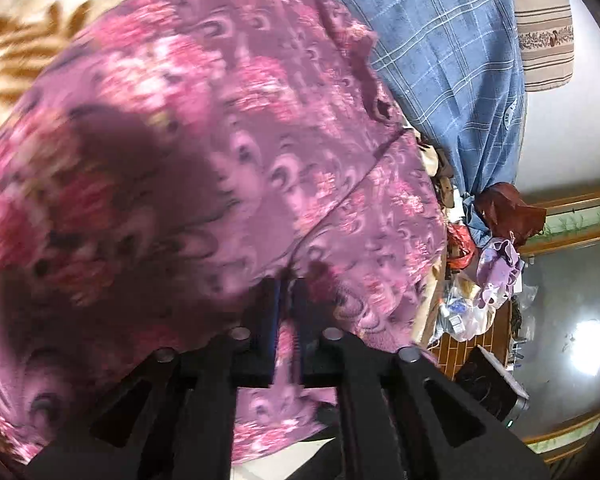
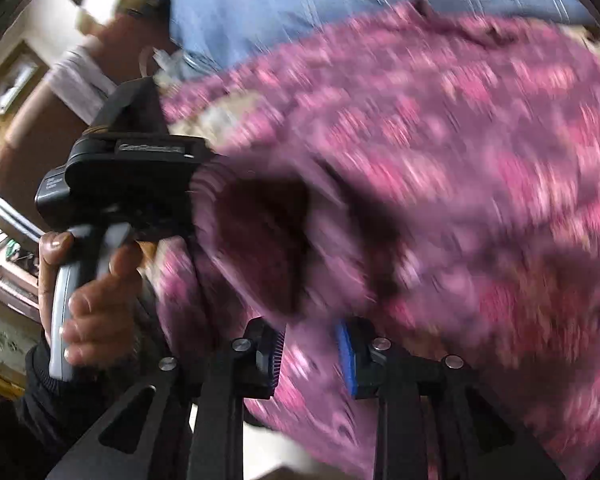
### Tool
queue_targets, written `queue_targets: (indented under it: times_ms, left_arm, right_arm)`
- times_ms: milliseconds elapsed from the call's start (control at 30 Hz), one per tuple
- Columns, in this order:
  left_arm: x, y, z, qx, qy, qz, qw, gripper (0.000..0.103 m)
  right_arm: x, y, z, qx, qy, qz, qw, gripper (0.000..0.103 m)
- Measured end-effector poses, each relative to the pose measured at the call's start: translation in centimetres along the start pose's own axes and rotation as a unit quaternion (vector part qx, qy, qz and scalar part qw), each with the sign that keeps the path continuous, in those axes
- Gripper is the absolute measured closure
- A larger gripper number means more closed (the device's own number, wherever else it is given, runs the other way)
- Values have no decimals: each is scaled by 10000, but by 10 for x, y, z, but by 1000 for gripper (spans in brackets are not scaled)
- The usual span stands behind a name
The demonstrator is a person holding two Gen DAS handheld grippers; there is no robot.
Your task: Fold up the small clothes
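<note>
A blue checked cloth point(image 1: 440, 60) hangs at upper right, striped pillow point(image 1: 544, 20) beside it, cluttered shelf point(image 1: 476, 300) lower right

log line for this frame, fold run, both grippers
stage: mid-fold, motion blur | left gripper: shut on pink floral garment | right gripper: jaws apart, garment between | backdrop: blue checked cloth

Heavy motion blur, worst in right wrist view; lamp glare point(image 1: 588, 346) low right; fisheye edges dark, warped.
</note>
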State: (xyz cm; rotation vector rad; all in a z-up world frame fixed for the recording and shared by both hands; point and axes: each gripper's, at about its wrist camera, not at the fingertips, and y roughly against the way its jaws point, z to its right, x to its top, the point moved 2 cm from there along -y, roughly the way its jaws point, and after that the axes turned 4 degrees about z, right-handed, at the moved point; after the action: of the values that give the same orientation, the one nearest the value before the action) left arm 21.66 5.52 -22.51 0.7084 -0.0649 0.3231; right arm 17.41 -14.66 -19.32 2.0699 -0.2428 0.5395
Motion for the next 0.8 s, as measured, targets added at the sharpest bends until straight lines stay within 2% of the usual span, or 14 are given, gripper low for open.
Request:
queue_targets:
  times_ms: [33,67,100,133,200,300,400,467,533,600,667,700,767,800]
  left_arm:
    - [-2,1,2,3,-57,52,10000,84]
    - [-2,1,6,34,-122,72,9999,69]
    - [-2,1,12,40,-254,90,9996,55]
    - [-3,1,24,11,-465,126,9988,50]
    - [1,8,29,-51,-568,145,9983,46]
    - [0,26,33,-222,-672,150,9974,43]
    - [5,42,29,-442,-596,271,9969,38]
    - [8,47,28,-663,-490,322,9961,32]
    - [8,42,28,-750,-439,255,9959,27]
    - [4,27,27,-454,-499,-20,9977,27]
    - [0,16,20,114,-531,-190,9983,27]
    - [-2,11,17,416,-612,-277,9969,32]
    - [-7,11,26,693,-1026,-304,9918,33]
    - [-11,10,34,916,-1327,-334,9863,33]
  right_arm:
    - [-2,7,3,-48,-64,-15,10000,64]
    - [-5,19,9,-51,-146,23,9999,59]
    - [-6,37,14,14,-263,144,9995,50]
    - [-3,46,16,24,-312,250,9992,43]
    - [6,74,27,-169,-439,580,9972,37]
    - [40,98,62,-622,-857,1042,9889,37]
    - [69,100,91,-1066,-1359,1332,9759,37]
    - [85,98,113,-1052,-1711,1447,9689,37]
    - [102,86,132,-1096,-1951,1378,9649,41]
    - [111,79,153,-1375,-2302,1305,9545,47]
    - [112,77,167,-1365,-2710,1402,9425,51]
    - [111,78,172,-1289,-2856,1508,9376,53]
    - [111,79,177,-1392,-2916,1571,9332,63]
    - [111,79,176,-1490,-2858,1529,9342,72]
